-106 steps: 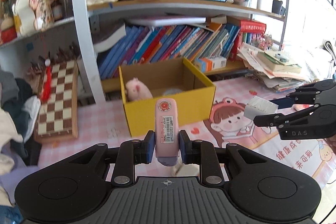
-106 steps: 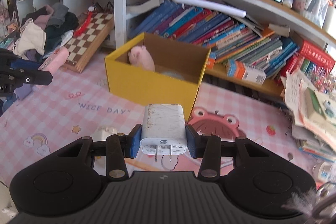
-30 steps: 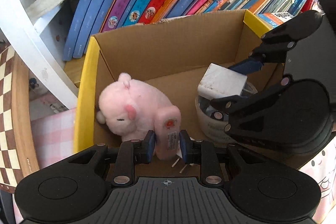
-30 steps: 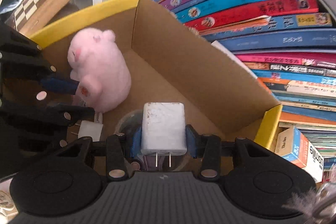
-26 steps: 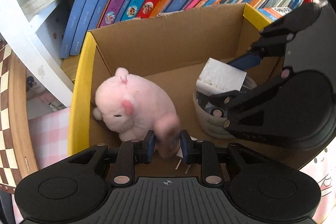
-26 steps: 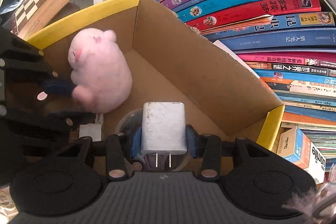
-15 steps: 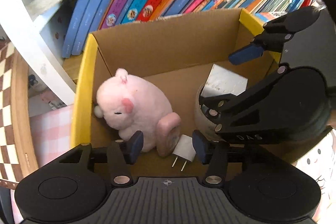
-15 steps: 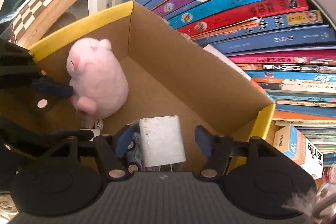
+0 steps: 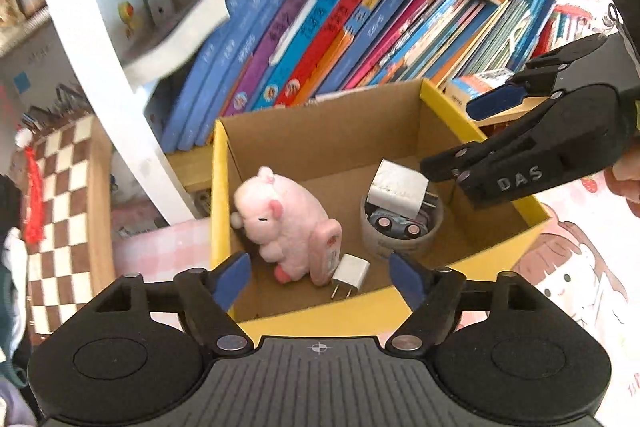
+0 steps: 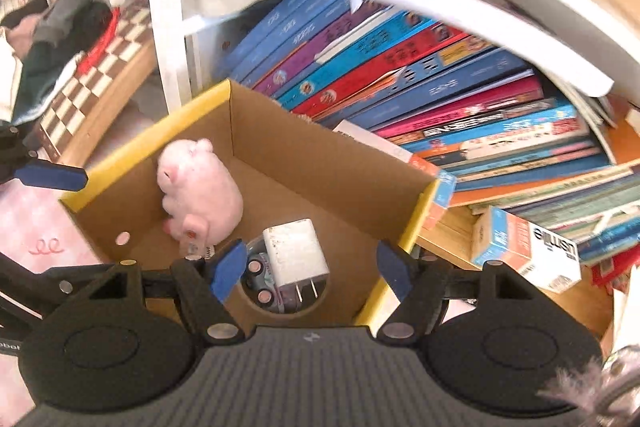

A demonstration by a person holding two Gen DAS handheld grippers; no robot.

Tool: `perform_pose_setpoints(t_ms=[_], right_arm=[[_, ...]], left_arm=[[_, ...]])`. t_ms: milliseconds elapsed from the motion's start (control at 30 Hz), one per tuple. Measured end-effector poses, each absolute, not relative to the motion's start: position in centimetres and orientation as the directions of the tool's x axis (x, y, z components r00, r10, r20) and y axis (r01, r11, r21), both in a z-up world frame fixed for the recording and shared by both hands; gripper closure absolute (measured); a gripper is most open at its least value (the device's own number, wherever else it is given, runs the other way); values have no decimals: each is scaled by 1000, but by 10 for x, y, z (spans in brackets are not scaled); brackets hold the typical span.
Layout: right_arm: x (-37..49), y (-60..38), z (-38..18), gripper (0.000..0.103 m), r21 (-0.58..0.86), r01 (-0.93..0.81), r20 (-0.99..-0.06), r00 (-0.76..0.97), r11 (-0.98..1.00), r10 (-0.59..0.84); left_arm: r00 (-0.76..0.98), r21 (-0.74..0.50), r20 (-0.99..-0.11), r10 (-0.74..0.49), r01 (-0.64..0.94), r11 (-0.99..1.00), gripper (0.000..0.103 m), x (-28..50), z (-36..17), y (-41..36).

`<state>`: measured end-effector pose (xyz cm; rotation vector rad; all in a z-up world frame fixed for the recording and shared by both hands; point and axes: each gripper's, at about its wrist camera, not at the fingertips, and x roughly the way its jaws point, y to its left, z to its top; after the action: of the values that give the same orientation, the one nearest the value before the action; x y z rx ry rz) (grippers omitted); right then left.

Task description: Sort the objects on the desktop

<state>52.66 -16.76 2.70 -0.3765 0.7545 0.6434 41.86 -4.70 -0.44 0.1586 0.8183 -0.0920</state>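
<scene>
Both releases complete: left gripper (image 9: pixel 318 277) and right gripper (image 10: pixel 308 269) have just spread, nothing between them. Pink case (image 9: pixel 329 253) leans on the plush pig (image 9: pixel 280 217) in the yellow box (image 9: pixel 219 195); white charger (image 10: pixel 294 251) apparently rests on the tape roll (image 9: pixel 400 239)

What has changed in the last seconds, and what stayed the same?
Both grippers let go. The left gripper released the pink case, now leaning on the plush pig. The right gripper dropped the large white charger onto the round container. Both have just been opening, nothing between them. Unchanged: pig, small charger, yellow box.
</scene>
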Motion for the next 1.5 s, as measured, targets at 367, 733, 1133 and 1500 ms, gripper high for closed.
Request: perform_pose_setpoints(t_ms=[367,733,1133,1500], right_arm=[[455,-181,52,32,-104,-663,-695,582,742,422],[386,-186,61,31,-121,-642,-676,612,758,411],[319,-197,39,30,-63,-592,-695,604,803,391],[270,-196,-2,30,12,-552,-743,554,834,377]], left_arm=[[720,94,-690,-70,185,978,23,360,18,-51],[739,109,-666,-104,234,966,23,304,30,-51],[708,99,-694,-131,274,957,23,248,13,-38],[662,63,-736,-143,277,959,23,210,-22,-34]])
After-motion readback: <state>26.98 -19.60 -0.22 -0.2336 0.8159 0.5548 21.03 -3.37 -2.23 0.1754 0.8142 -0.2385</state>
